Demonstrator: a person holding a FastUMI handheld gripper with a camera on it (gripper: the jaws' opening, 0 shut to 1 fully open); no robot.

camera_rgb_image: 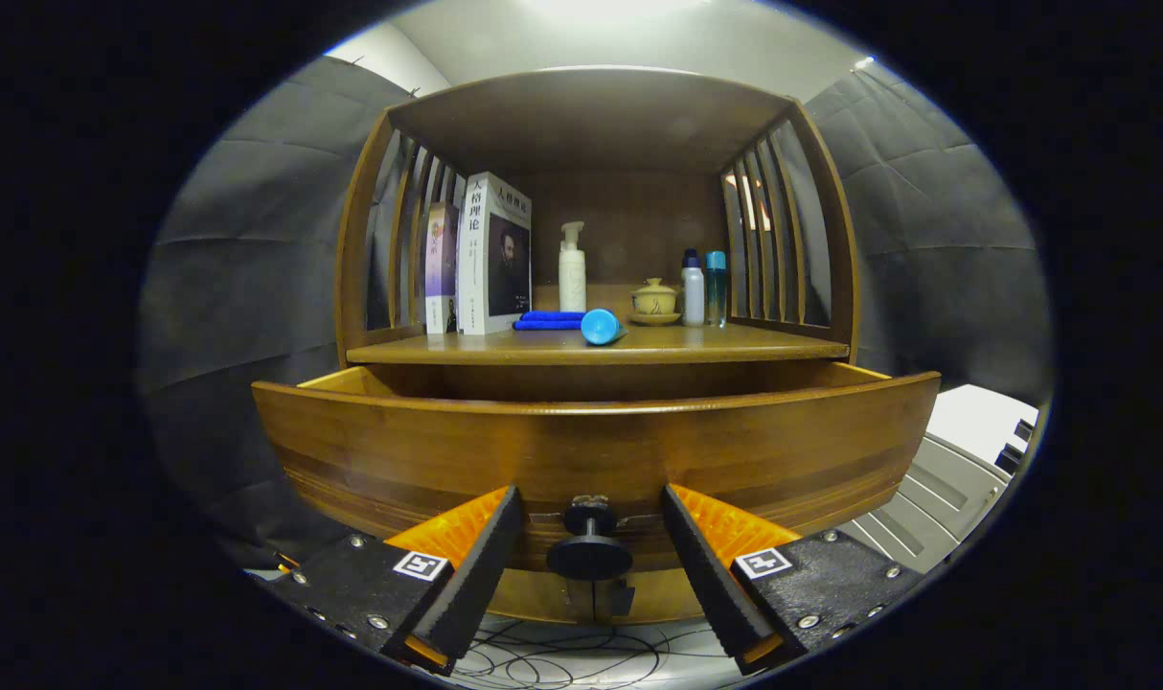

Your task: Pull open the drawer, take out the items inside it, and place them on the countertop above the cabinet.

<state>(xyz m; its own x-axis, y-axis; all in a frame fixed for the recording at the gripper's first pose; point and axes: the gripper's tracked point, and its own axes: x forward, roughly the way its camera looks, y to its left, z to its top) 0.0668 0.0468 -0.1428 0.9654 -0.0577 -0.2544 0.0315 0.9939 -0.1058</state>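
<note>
Fingers of the gripper [591,551] stand spread either side of the knob [589,544], clear of it and holding nothing, on the drawer [591,450] pulled partly out beneath the countertop [735,345], leaving room to reach inside.

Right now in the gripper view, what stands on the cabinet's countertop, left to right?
Purple-spined book → white book with a portrait cover → white pump bottle → yellow lidded teacup on a saucer → white bottle with a dark cap → blue bottle. Gripper open around the drawer's black knob.
</note>
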